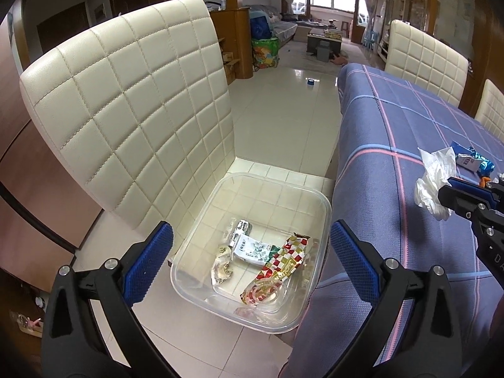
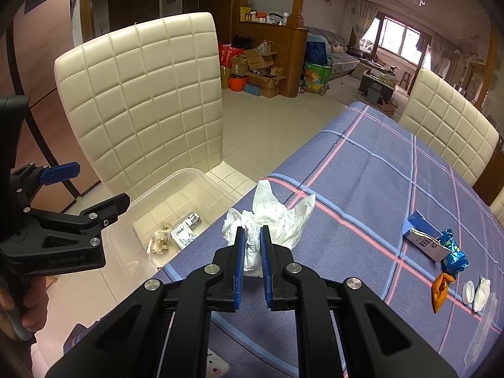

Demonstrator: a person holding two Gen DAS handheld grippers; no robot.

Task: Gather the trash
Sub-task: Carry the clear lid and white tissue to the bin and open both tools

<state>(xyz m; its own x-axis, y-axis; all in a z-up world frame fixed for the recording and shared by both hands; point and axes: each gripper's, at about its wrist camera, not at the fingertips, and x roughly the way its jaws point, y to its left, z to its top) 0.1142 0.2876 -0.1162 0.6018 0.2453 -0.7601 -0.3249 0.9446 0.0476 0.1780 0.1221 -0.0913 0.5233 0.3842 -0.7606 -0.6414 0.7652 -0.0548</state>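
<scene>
Meanwhile right tool [image 2: 252,245] pinches white tissue [image 2: 277,217]; left tool [image 1: 249,260], marked "GenRobot.AI", gapes wide.

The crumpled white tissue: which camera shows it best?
The right wrist view: the tissue sits centre frame, pinched by the right tool. The left wrist view shows it only near the right edge, partly hidden.
</scene>
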